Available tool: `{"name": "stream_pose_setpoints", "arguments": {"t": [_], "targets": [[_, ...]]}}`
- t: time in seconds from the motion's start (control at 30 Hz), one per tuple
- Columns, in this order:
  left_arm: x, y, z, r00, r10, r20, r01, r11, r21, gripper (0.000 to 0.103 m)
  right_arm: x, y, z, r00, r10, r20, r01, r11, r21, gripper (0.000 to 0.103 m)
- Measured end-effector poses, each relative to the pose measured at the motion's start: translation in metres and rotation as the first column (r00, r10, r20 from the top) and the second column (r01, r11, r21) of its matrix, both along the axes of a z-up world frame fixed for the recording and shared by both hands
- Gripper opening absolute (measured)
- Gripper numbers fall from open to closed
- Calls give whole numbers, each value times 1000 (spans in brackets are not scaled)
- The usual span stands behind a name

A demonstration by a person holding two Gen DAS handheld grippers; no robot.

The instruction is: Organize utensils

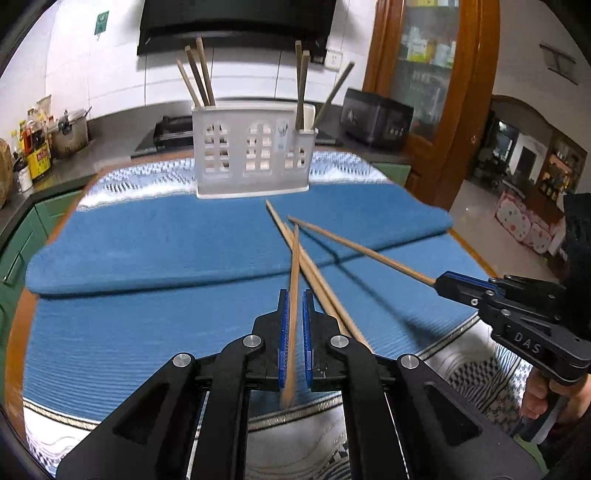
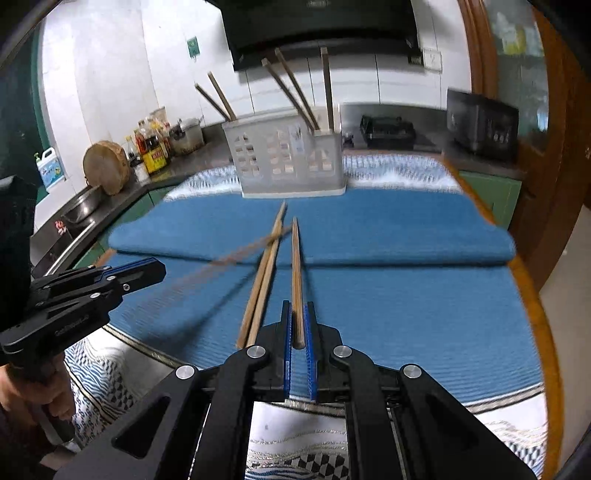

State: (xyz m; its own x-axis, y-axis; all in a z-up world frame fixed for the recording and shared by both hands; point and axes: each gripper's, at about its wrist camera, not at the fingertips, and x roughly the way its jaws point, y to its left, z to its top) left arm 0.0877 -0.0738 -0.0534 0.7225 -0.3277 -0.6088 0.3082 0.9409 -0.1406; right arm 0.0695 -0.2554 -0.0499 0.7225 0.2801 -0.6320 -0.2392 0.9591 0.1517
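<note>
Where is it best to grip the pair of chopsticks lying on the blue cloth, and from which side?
Grip the pair of chopsticks at its near end, from above, jaws across both shafts: there they lie flat and side by side on the blue cloth.

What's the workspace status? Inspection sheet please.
Surface: table under blue towel and patterned cloth.
Job's things: white holder upright, chopsticks in its end compartments; loose pair on towel.
Clutter: nothing seen on the towel.
Grippers: left gripper shut on one chopstick; right gripper shut on another.
Cables: nothing seen.
Surroundings: counter with bottles, range hood.
</note>
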Motion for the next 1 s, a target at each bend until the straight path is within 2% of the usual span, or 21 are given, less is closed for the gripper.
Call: {"name": "stream_pose_setpoints", "arguments": {"t": [0.13, 0.3, 0.57, 0.73, 0.77, 0.93, 1.0], "targets": [[2, 2, 10, 1000, -2, 27, 2, 1000, -8, 5, -6, 1, 17, 998, 5, 70, -5, 1000, -9, 7], [3, 4, 7, 1000, -8, 12, 8, 1000, -17, 5, -13, 7, 28, 992, 26, 124, -22, 999, -30, 7], [2, 0, -13, 995, -55, -82, 51, 998, -42, 5, -20, 11, 40, 985, 33, 172, -24, 998, -52, 7], [-1, -10, -36, 980, -97, -174, 91, 995, -46, 5, -19, 12, 42, 984, 33, 174, -24, 998, -52, 7], [0, -12, -42, 975, -103, -198, 95, 994, -49, 9, -19, 12, 41, 984, 33, 173, -25, 998, -51, 7], [4, -20, -60, 963, -105, -247, 104, 994, -19, 10, -19, 9, 39, 986, 28, 163, -21, 999, -42, 7], [5, -21, -64, 962, -96, -254, 99, 995, -2, 15, -19, 8, 39, 987, 27, 158, -21, 999, -39, 7]]}}
